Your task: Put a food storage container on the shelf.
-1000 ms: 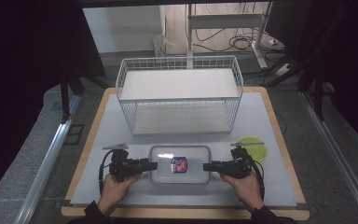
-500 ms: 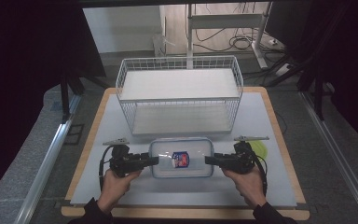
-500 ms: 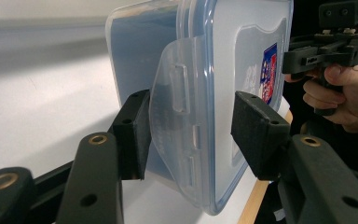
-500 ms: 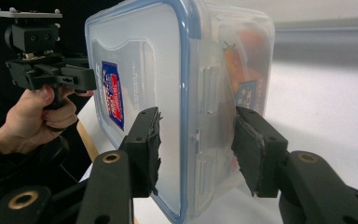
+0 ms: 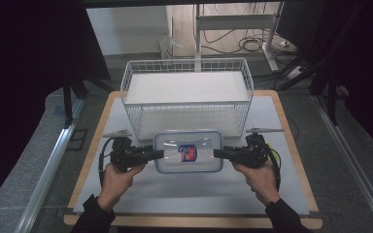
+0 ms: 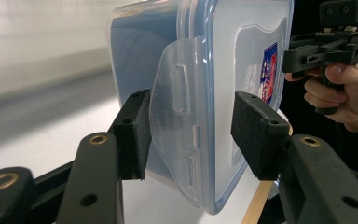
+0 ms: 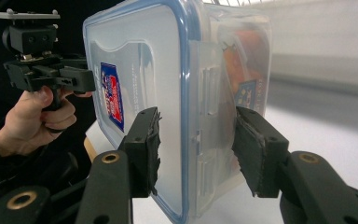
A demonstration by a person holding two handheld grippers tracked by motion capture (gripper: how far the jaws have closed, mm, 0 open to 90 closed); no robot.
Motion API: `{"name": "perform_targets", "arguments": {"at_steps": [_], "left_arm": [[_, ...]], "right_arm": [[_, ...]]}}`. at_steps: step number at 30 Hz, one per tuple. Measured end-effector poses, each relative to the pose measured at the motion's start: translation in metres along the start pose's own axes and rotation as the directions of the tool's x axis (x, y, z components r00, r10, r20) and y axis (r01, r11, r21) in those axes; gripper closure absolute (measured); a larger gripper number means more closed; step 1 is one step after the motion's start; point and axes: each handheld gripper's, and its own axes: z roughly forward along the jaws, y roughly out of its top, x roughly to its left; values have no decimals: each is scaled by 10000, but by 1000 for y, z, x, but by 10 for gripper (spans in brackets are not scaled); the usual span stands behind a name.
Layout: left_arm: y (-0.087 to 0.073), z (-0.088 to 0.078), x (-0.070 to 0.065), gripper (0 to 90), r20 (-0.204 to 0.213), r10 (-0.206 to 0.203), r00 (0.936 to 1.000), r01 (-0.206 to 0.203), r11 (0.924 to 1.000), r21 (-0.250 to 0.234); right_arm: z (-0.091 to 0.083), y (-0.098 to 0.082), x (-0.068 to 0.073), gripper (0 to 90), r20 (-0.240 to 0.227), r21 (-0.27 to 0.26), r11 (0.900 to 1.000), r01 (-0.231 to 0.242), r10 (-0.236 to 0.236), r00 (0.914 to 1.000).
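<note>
- Clear lidded food container point(image 5: 188, 152) sits just in front of the wire basket point(image 5: 187, 92), raised off the table point(image 5: 286, 121).
- My left gripper point(image 5: 157, 154) clamps its left end, jaws half-spread.
- My right gripper point(image 5: 219, 153) clamps the opposite end likewise.

High view above the table point(image 5: 291, 121), looking forward-down; claw-mounted views close, facing inward, sharing the container point(image 5: 188, 151)

Clear glossy plastic container point(image 5: 188, 152), smooth, with blue-rimmed lid. White-coated wire basket point(image 5: 186, 97). Matt white desk point(image 5: 281, 121) top, wooden edging; matt black tool pads point(image 6: 256, 133), slightly rough.
</note>
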Motion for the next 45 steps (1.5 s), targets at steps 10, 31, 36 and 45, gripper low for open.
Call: {"name": "perform_targets", "arguments": {"at_steps": [10, 31, 36, 45], "left_arm": [[31, -10, -6, 490, 6, 165, 9999, -165, 9994, -292], [116, -32, -8, 494, -66, 561, 9984, -565, 9950, -828], [128, -30, -3, 494, 24, 534, 9986, -530, 9952, -827], [155, -27, 7, 504, 188, 367, 9991, -345, 9940, -1040]], "right_arm": [[-9, 37, 12, 520, 6, -209, 9993, 323, -323, 9995], [-13, 111, 23, 521, -332, -857, 9959, 276, -305, 9990], [-13, 122, 22, 521, -213, -942, 9949, 353, -374, 9991], [-11, 152, 13, 520, -239, -949, 9951, 279, -303, 9993]]}}
